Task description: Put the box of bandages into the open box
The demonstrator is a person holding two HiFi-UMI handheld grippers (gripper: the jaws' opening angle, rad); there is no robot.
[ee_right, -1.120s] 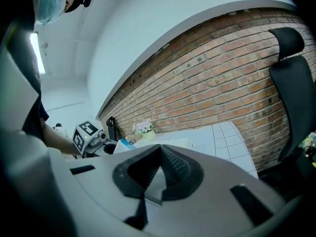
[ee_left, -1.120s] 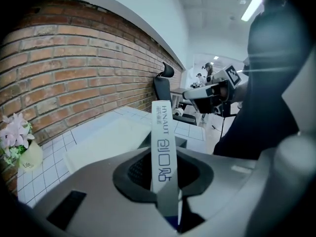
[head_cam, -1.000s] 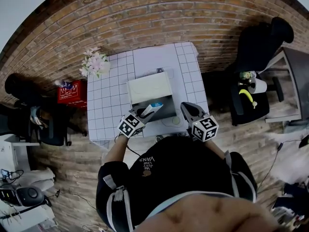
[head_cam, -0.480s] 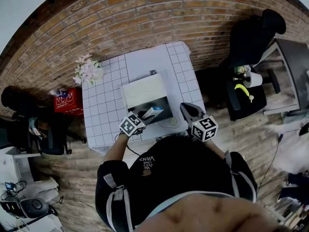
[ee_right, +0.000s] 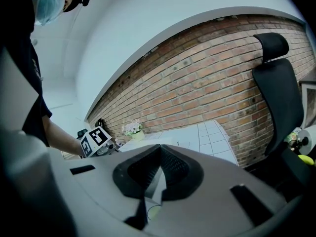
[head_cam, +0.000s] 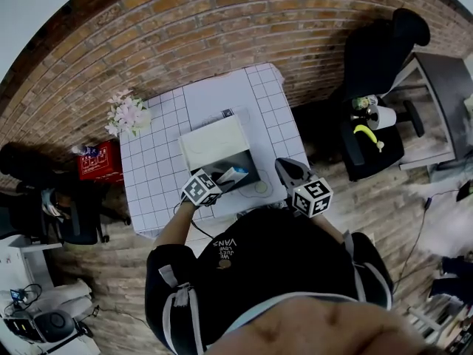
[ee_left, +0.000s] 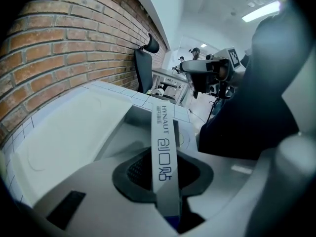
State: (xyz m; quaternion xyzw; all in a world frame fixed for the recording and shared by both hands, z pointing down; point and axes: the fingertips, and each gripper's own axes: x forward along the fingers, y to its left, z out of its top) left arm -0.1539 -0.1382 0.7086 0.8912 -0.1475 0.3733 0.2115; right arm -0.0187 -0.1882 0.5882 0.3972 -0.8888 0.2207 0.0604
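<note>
The bandage box point(ee_left: 163, 152), a slim white carton with blue print, is clamped between my left gripper's jaws and tilts down over the open box. In the head view the bandage box point(head_cam: 232, 175) hangs at the near edge of the open box's dark inside point(head_cam: 238, 163); the white lid point(head_cam: 211, 141) is folded back. My left gripper point(head_cam: 220, 178) is shut on it. The open box's lid point(ee_left: 69, 137) lies to the left in the left gripper view. My right gripper point(head_cam: 285, 166) hovers right of the box, its jaws point(ee_right: 160, 148) together and empty.
The tiled table point(head_cam: 155, 172) stands against a brick wall point(head_cam: 222, 35). A flower pot point(head_cam: 126, 114) sits at its far left corner. A red crate point(head_cam: 93, 162) is on the floor to the left; a black chair point(head_cam: 378, 50) and a stool with a banana point(head_cam: 367, 134) stand to the right.
My left gripper has sunk and tipped downward with the bandage box, bringing it over the open box's inside. My right gripper has shifted only slightly.
</note>
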